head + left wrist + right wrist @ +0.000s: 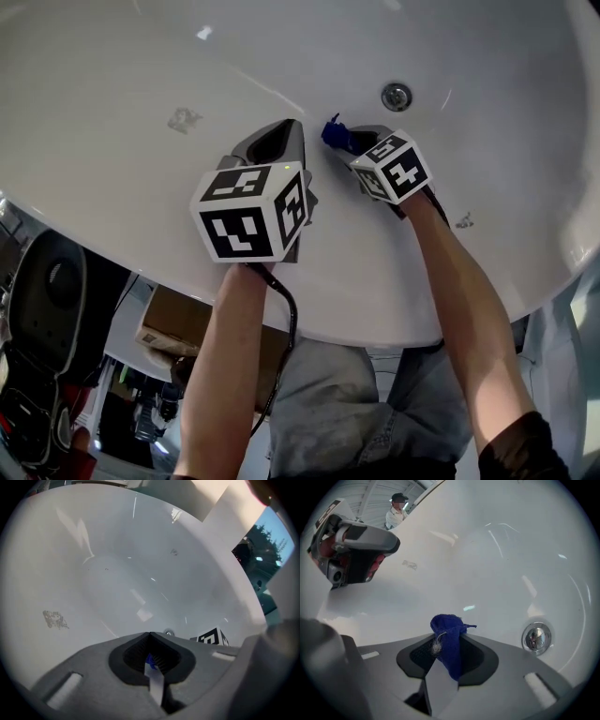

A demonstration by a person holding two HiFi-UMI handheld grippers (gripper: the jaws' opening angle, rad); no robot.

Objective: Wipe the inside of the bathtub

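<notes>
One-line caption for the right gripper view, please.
Right gripper clamps a blue cloth inside the white bathtub, near the drain.

A brown cardboard box (178, 323) lies just beside a rounded black object (52, 291).

- Window (274, 545): left gripper view, 3 o'clock. Blue sky and dark conifer tops show through it, and daylight enters.
- White wall or pillar (229, 517): same view, 1 o'clock, just beside the window, with a warm lit patch above it.
- White ribbed panelling (370, 491): right gripper view, 11 o'clock. Wall or ceiling, cannot tell.
- Person in a cap (397, 509): 11 o'clock, far off.
- Cardboard box (173, 323): head view, 7 o'clock.
- Black rounded casing (52, 291): 8 o'clock, kind unclear.
</notes>
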